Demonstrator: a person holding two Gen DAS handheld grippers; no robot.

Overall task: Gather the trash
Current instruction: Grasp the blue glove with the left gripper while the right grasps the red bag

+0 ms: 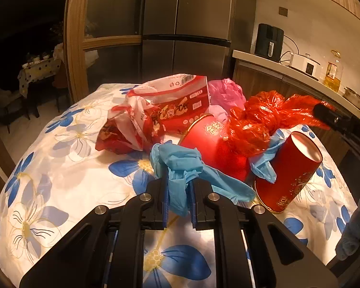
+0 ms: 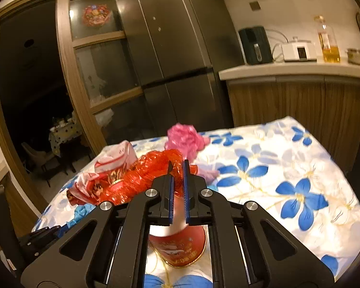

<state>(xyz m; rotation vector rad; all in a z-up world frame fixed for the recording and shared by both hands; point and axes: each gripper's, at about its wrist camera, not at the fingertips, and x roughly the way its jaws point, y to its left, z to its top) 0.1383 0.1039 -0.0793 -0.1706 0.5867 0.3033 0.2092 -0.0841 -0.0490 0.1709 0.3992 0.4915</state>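
The left hand-held gripper [image 1: 177,187] is closed on a crumpled light-blue disposable glove [image 1: 180,168], the thin material bunched between its blue pads and spilling out above and to the right of them. The glove hangs just over the tabletop, which is covered by a white cloth printed with blue flowers [image 1: 60,168].

The right hand-held gripper [image 2: 177,168] is nearly closed, its pads pinching the tail of a crinkled red plastic bag [image 2: 156,170]; in the left wrist view the same red bag [image 1: 259,120] stretches to the right, towards that gripper's dark fingertip [image 1: 324,112] at the frame's edge.

Under the red bag a red paper cup with gold lettering [image 1: 208,144] lies on its side. A second red paper cup [image 1: 292,170] stands upside down and tilted just to its right, with a fold of blue glove material against its left wall; in the right wrist view this cup [image 2: 180,247] sits directly below the gripper.

Farther back on the cloth lie a red-and-white printed plastic wrapper [image 1: 170,103] and a crumpled pink plastic bag [image 1: 225,91], close together. A gloved hand [image 1: 357,225] shows at the right edge of the left wrist view.
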